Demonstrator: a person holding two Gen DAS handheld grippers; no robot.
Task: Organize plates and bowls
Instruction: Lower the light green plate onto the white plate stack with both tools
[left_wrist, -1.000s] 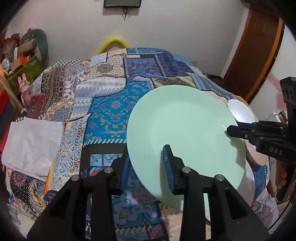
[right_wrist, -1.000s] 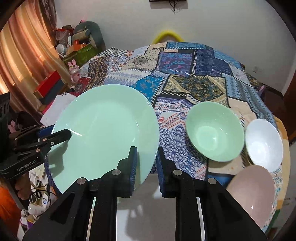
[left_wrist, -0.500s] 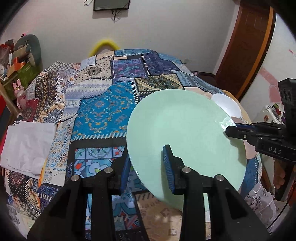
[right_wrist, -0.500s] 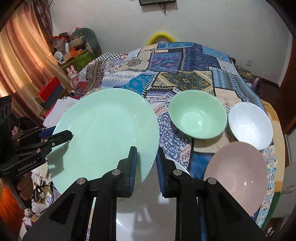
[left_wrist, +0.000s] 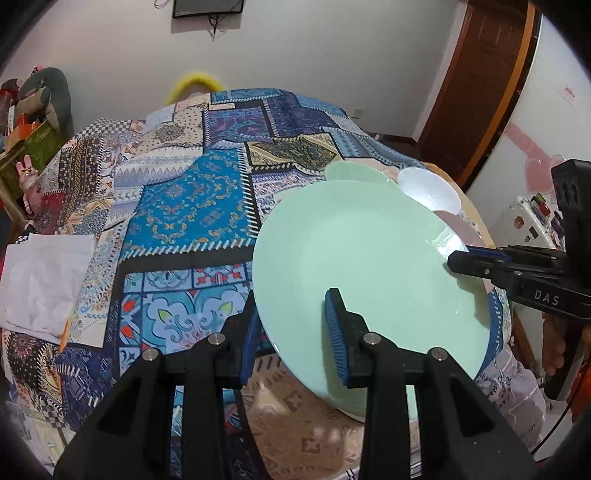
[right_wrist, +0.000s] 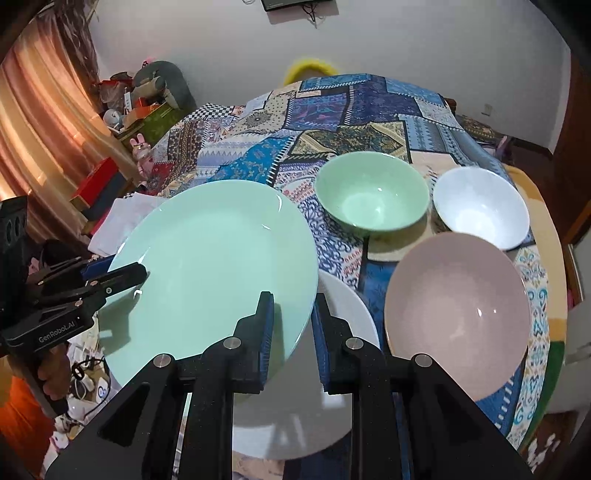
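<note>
A large mint-green plate (left_wrist: 369, 277) (right_wrist: 221, 266) hangs tilted above the table, held from both sides. My left gripper (left_wrist: 293, 325) is shut on its near-left rim, one finger on top and one underneath; it also shows as the left gripper (right_wrist: 125, 275) in the right wrist view. My right gripper (right_wrist: 291, 306) is shut on the opposite rim and shows as the right gripper (left_wrist: 458, 258) in the left wrist view. A white plate (right_wrist: 332, 369) lies on the table under the green plate's edge. Beyond stand a green bowl (right_wrist: 371, 194), a white bowl (right_wrist: 480, 206) and a pink dish (right_wrist: 458, 314).
A patchwork tablecloth (left_wrist: 192, 206) covers the round table. A white folded cloth (left_wrist: 44, 280) lies at its left edge. Boxes and soft toys (right_wrist: 147, 107) crowd the left wall by a curtain. A wooden door (left_wrist: 480, 92) is at the right.
Both grippers have carried the green plate sideways to the right over the table. The bowls and pink dish now sit nearer, and the white plate has come into view beneath.
</note>
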